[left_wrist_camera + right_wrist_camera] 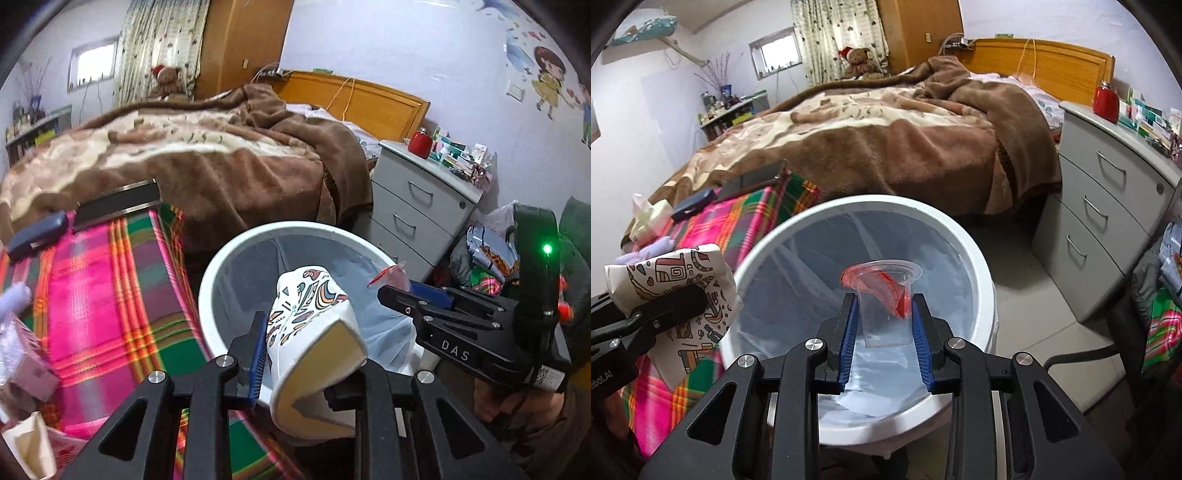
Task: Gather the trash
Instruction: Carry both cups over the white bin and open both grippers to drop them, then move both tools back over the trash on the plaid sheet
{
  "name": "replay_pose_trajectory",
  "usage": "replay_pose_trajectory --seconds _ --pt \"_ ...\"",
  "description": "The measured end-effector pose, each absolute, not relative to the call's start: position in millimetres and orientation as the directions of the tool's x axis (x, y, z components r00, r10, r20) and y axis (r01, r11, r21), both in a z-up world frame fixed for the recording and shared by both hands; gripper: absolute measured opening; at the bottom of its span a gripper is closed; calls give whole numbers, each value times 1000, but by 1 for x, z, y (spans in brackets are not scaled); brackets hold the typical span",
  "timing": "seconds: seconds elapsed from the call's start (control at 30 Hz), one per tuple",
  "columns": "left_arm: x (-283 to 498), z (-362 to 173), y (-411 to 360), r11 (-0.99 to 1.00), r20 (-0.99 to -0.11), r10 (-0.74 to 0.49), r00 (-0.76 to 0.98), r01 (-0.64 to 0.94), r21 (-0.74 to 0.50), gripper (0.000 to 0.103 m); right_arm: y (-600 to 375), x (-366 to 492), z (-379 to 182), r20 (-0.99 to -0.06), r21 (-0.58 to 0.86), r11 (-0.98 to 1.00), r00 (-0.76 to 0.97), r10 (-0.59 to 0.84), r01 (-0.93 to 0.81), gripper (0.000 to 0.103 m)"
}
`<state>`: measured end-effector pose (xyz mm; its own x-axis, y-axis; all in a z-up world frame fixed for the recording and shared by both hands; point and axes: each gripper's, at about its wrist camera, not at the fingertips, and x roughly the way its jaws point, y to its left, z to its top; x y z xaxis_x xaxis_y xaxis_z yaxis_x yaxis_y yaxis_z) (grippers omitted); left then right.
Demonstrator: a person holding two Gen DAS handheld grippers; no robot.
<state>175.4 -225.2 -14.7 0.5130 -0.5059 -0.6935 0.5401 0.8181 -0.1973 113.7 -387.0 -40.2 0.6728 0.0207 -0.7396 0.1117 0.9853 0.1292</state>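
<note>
Above the white trash bin [982, 258], lined with a clear bag: right gripper [885, 325] clamped on a clear plastic cup [882, 314] with a red wrapper [886, 288] inside. Over the bin's left rim: left gripper [306, 365] squeezing a flattened patterned paper cup [314, 332]. Beside the bin, to its left: plaid cloth [103, 288]. Behind, a bed with a brown blanket [886, 140] and a grey drawer unit [1108, 206].

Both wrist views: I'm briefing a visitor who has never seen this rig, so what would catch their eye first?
Probably the white trash bin with its clear liner, filling the middle of both views. Above it, the right gripper pinches a clear plastic cup with a red scrap inside, and the left gripper holds a squashed patterned paper cup. The pink plaid cloth lies to the left.
</note>
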Motion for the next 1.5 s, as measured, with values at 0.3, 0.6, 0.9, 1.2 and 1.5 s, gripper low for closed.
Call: replay_pose_trajectory --seconds 0.3,0.6,0.9,1.2,1.5 --pt "185 -24 -229 823 -697 -502 511 530 -205 61 -392 116 -46 -765 114 987 644 16 110 58" --pt "169 -12 -212 837 -678 -492 547 511 -196 61 -387 111 -39 -751 109 987 660 4 118 58" --pt "133 13 -173 860 -632 -468 618 483 -165 61 -363 95 -16 -697 124 988 717 22 90 58" --pt "95 29 -113 907 -583 -400 707 397 -140 61 -322 86 -4 -657 131 991 749 84 5 58" --pt "68 34 -40 950 -556 -308 772 277 -143 61 -273 81 -12 -656 160 982 733 179 -97 58"
